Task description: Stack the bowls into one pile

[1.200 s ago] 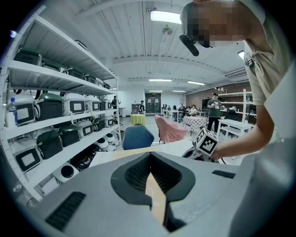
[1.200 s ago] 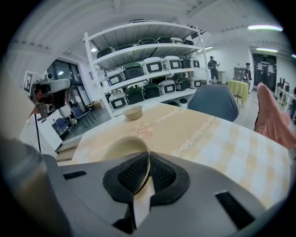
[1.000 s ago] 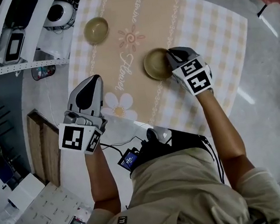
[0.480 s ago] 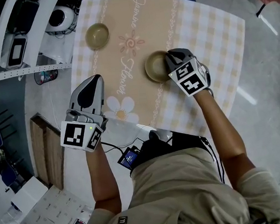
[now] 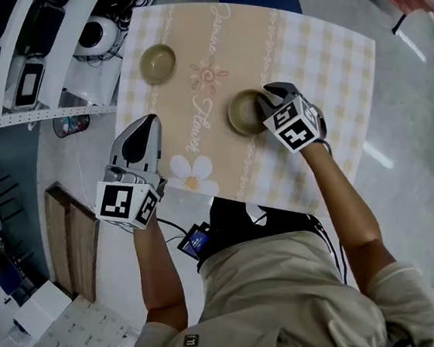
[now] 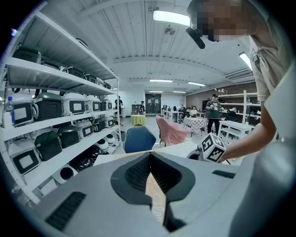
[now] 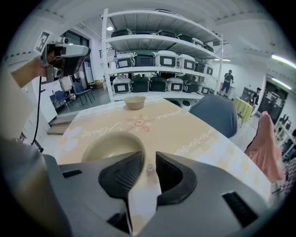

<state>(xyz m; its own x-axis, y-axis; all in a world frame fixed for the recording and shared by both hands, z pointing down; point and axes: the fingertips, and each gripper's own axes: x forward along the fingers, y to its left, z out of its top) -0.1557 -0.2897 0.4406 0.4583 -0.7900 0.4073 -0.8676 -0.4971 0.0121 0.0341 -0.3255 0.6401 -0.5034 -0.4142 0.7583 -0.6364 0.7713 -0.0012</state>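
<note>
Head view: near bowl and far bowl sit mouth-up.

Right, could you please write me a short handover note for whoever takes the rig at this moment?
Left tool: shut, empty, above the table's left edge.
Right tool: open at the near bowl's right rim, nothing between its jaws.
Far bowl: alone, far left of the table.
Done: nothing stacked.
Left: grip the near bowl, probably nest it with the far one.

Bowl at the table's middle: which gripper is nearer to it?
Right. The right gripper is at the rim of the bowl; the left gripper is apart, at the table edge.
</note>
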